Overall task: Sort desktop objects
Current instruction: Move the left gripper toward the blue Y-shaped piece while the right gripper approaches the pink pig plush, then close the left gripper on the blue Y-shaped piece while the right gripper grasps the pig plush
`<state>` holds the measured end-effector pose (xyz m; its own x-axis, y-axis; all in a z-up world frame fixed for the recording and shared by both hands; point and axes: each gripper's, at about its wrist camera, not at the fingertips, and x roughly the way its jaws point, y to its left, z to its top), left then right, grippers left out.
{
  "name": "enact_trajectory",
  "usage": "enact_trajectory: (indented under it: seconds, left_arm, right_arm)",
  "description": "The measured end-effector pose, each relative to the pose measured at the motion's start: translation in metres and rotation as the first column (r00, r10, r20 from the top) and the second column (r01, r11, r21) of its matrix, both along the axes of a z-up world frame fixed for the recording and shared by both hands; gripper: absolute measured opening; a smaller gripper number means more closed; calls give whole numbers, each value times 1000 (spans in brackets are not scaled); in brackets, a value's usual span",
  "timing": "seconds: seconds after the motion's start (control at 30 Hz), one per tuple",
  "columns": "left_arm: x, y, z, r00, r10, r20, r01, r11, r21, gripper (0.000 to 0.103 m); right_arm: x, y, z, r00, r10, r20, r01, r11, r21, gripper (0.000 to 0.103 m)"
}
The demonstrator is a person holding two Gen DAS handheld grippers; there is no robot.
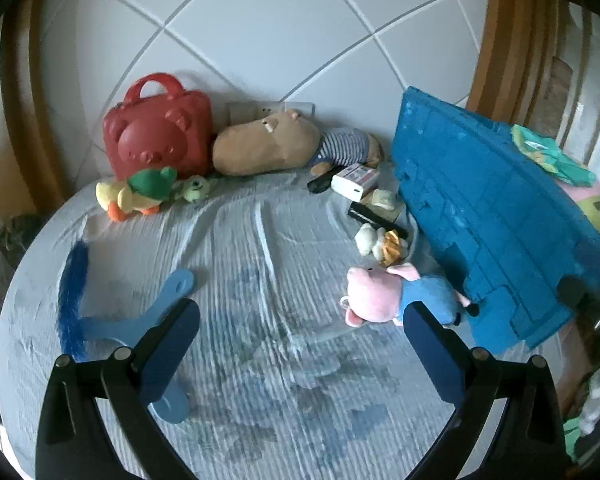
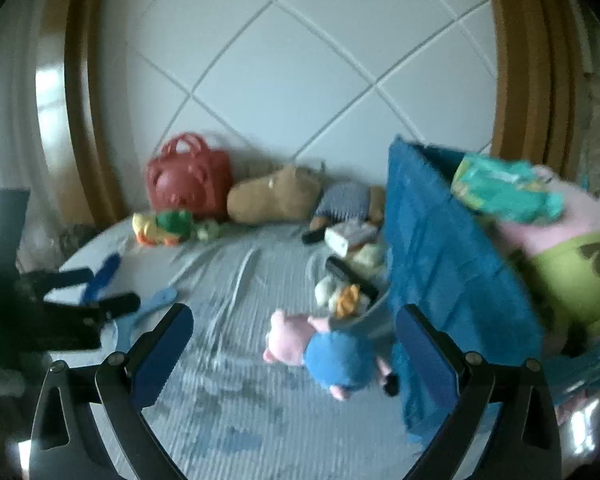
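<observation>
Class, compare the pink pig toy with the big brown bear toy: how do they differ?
The pink pig toy looks smaller and wears blue; the brown bear toy looks much larger and wears stripes. The pig lies beside the blue bin; the bear lies at the wall beside the red case. Both are plush and lying down.

Right wrist view motion-blurred; blue bin (image 2: 452,264) contents partly hidden; small items (image 1: 374,196) indistinct.

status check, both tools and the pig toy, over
Left tool open, empty. Right tool open, empty, above pink pig plush. Pig lies on table beside blue bin, nothing blocking it.
</observation>
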<state>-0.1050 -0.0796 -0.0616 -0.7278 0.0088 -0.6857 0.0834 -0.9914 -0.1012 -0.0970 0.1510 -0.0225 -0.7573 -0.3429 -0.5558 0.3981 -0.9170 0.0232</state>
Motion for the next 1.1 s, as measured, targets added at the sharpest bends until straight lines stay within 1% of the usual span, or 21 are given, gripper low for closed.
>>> enact_trajectory:
  seconds: [0.07,0.2,0.33,0.37,0.43,0.53,0.57,0.63,0.73,0.8,0.9,1.0,1.07,1.1]
  left_arm:
    - [-7,-5,-6,1000,17,16,-17,1000,1,103]
    - [-26,-21,-25,994,72,82,-71,997,-15,103]
    - [-38,-48,-53,970,182,162,-182,983,-18,103]
    - [-39,-56,-62,960,210,187,-208,978,-28,103]
    - [-37,-77,-79,932,279,232,-276,960,-47,103]
    - [-27,-113,-100,876,390,285,-388,919,-66,103]
    - [-22,-127,-109,850,429,305,-429,900,-72,103]
    - [-18,-145,-124,819,474,323,-477,876,-74,103]
    - [-20,-164,-146,788,514,338,-522,850,-76,103]
    - [-23,-167,-155,776,525,349,-530,843,-89,103]
    - [-31,-170,-170,755,542,368,-539,833,-121,103]
    - [-34,-171,-182,744,550,381,-541,829,-141,103]
    - [-37,-171,-188,738,550,391,-542,828,-142,103]
    - [-38,-171,-191,735,551,394,-543,827,-143,103]
  right_arm:
    - [-13,-5,-17,999,20,37,-21,1000,23,103]
    - [-44,-14,-52,992,54,116,-60,997,53,103]
    - [-77,-22,-86,979,93,184,-114,988,107,103]
    - [-84,-24,-93,975,105,197,-130,984,122,103]
    - [-101,-26,-108,970,113,214,-150,974,168,103]
    - [-116,-28,-125,966,114,230,-166,962,219,103]
    - [-121,-28,-130,965,115,235,-171,957,235,103]
    - [-131,-30,-142,962,115,246,-182,946,269,103]
    - [-145,-32,-158,958,115,261,-198,927,317,103]
    - [-150,-38,-167,955,114,273,-206,919,337,103]
    - [-158,-43,-177,949,115,293,-215,916,339,103]
    - [-167,-50,-185,946,111,303,-223,905,362,103]
    - [-171,-56,-196,943,102,316,-235,878,418,103]
    - [-171,-57,-199,942,101,321,-240,870,430,103]
